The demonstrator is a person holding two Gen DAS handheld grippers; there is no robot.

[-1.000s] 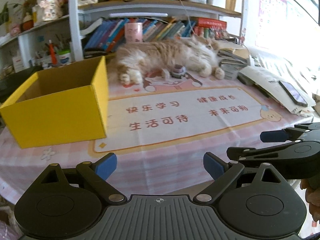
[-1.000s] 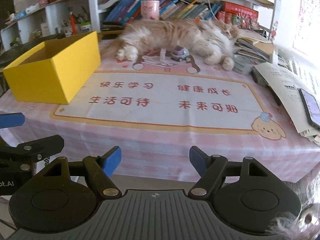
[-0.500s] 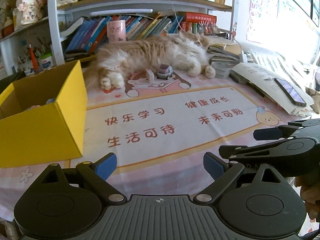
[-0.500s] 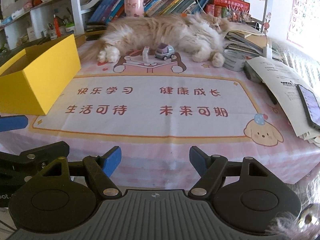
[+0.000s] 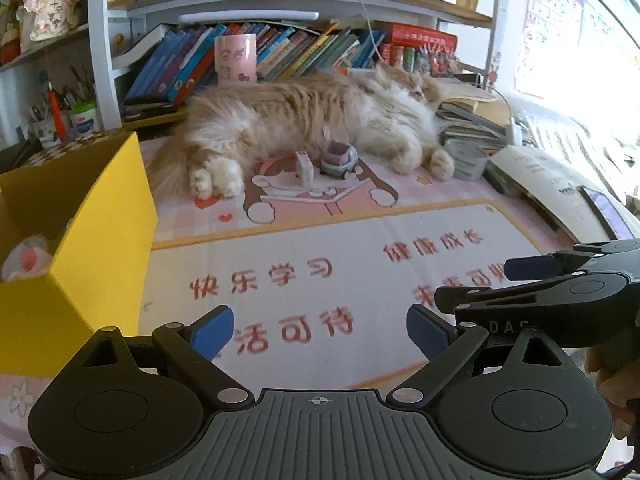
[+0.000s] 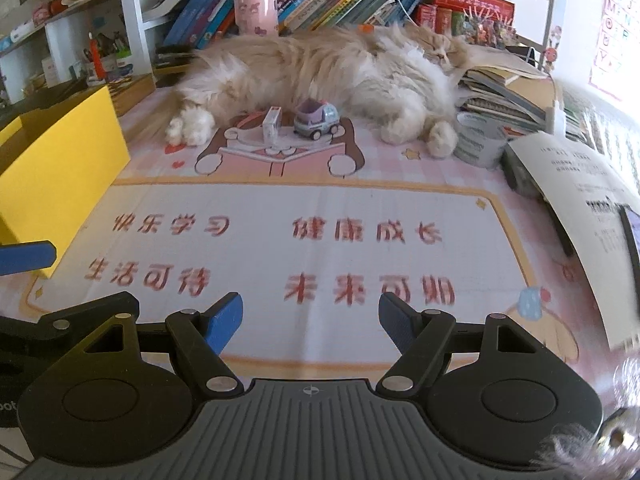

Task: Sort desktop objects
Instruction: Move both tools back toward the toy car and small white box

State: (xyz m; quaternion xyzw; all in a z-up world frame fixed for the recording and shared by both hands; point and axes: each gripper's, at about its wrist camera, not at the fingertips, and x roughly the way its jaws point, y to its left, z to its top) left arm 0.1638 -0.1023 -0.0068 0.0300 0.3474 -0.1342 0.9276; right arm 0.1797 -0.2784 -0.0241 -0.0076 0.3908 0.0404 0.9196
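Note:
A small purple-and-white toy car (image 5: 339,159) (image 6: 317,118) and a small white upright box (image 5: 304,167) (image 6: 272,124) stand on the pink desk mat, just in front of a sleeping cat (image 5: 312,120) (image 6: 320,68). A yellow cardboard box (image 5: 72,240) (image 6: 52,160) stands at the left with a pale round object (image 5: 26,260) inside. My left gripper (image 5: 320,334) is open and empty over the mat's near part. My right gripper (image 6: 311,320) is open and empty, also shown at the right of the left wrist view (image 5: 560,280).
Stacked books and papers (image 6: 500,96) and a round tin (image 6: 480,140) lie at the right. A phone (image 5: 604,210) rests on a booklet (image 6: 580,184). A bookshelf with a pink cup (image 6: 256,12) stands behind the cat.
Both grippers have moved forward over the mat toward the cat and the small objects. The yellow box has slid toward the left edge of both views. The jaws stay open.

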